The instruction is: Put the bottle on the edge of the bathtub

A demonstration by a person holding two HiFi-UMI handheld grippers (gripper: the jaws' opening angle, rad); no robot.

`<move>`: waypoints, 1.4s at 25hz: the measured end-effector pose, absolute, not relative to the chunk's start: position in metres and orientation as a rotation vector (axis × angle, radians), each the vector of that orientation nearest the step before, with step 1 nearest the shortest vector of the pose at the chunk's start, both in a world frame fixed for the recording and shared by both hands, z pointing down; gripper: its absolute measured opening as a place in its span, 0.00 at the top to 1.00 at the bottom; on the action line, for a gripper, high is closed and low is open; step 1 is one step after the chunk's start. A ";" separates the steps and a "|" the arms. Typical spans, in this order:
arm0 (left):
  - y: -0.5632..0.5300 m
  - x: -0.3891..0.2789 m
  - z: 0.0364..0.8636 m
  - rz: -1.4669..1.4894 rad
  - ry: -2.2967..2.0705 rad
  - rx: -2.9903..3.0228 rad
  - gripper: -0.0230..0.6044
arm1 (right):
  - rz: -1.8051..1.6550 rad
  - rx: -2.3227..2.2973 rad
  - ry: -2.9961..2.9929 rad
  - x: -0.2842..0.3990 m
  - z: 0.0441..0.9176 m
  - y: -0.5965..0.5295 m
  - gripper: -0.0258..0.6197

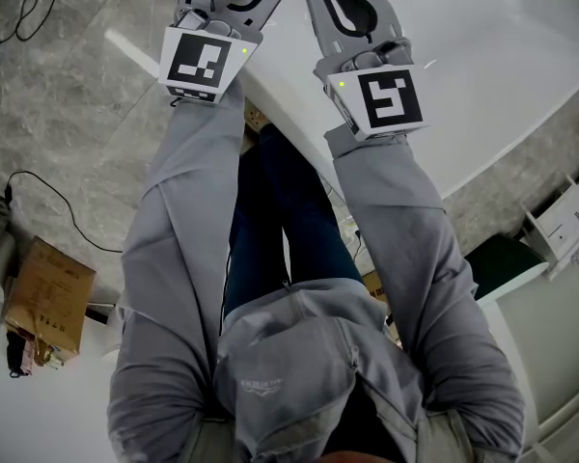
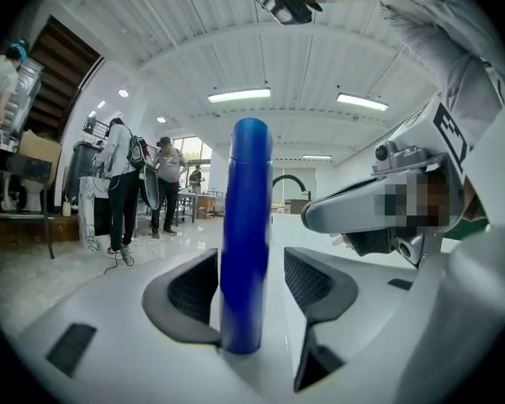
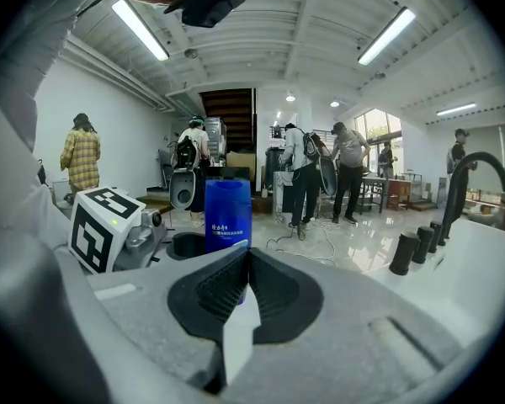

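Standing upright, the blue bottle [image 2: 246, 225] rose between the jaws of the left gripper [image 2: 251, 263], which were spread wide. A clear gap showed between the bottle and the pad at the picture's right, and the other pad lay just beside it, so nothing was clamped. In the head view this gripper reached over the near edge of the white tub [image 1: 482, 75], with only the bottle's top peeking past it. The bottle's base was hidden in every view. The right gripper [image 3: 244, 263] was held just beside the left, its jaws pressed together and empty, the bottle beyond them. A dark faucet [image 3: 480, 175] curved over the tub's far side.
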State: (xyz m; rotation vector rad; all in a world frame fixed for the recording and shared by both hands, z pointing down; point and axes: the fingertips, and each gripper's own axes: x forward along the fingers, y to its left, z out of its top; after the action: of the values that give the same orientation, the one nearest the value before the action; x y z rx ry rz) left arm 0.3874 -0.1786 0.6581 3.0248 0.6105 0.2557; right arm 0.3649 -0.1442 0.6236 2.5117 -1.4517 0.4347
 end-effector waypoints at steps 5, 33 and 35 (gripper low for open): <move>-0.183 0.382 0.669 0.333 0.580 3.017 0.57 | 0.468 2.523 -1.441 0.363 0.628 -0.138 0.96; -0.210 0.260 0.434 0.260 0.279 3.123 0.96 | 0.335 2.602 -1.431 0.282 0.430 -0.149 0.96; -0.209 0.246 0.408 0.228 0.249 3.112 0.96 | 0.291 2.595 -1.447 0.272 0.402 -0.149 0.96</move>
State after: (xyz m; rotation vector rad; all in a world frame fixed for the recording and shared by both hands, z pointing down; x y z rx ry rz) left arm 0.2456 -0.2089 0.4080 3.1123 0.2491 0.2283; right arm 0.2720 -0.1486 0.4016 2.5955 -1.4475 0.2908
